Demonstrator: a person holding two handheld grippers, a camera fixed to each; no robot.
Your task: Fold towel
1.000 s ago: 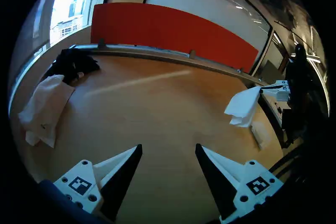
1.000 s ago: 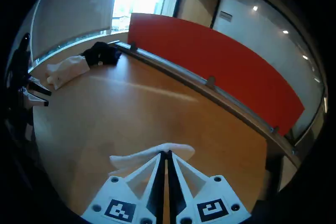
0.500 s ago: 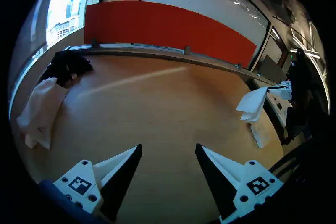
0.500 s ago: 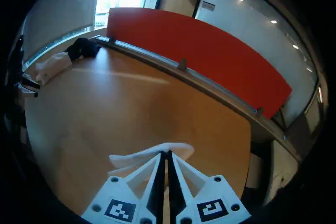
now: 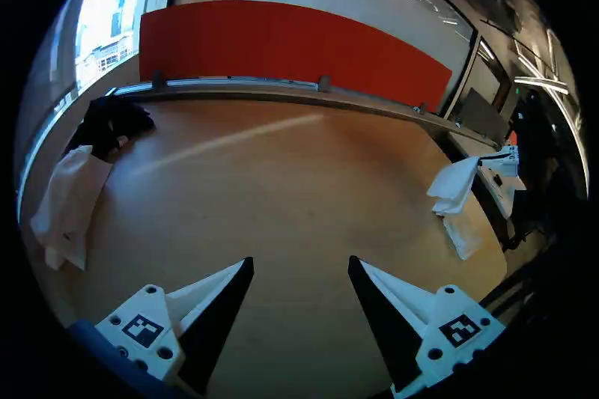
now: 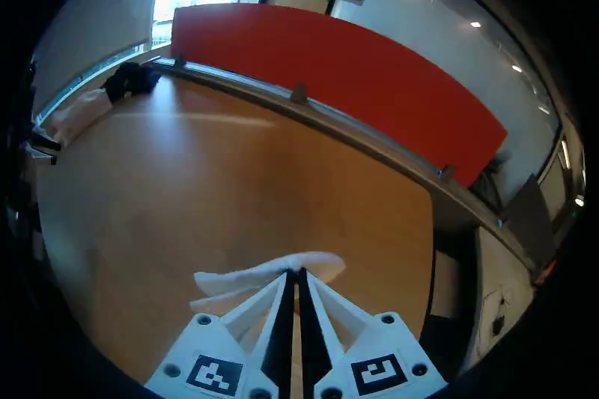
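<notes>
My right gripper is shut on a white towel, whose bunched edge sticks out to the left of and past the fingertips. In the left gripper view that towel hangs at the far right over the wooden table, held up by the other gripper, with a lower part resting on the table edge. My left gripper stands open low over the near side of the table with nothing between its fingers.
A second white cloth lies at the table's left edge, a black bundle beside it at the back left. A red partition and a metal rail run along the far edge. The same red partition shows in the right gripper view.
The right gripper has swung to the right with the towel, which now hangs farther right in the left gripper view. The left gripper has stayed open and turned slightly.
</notes>
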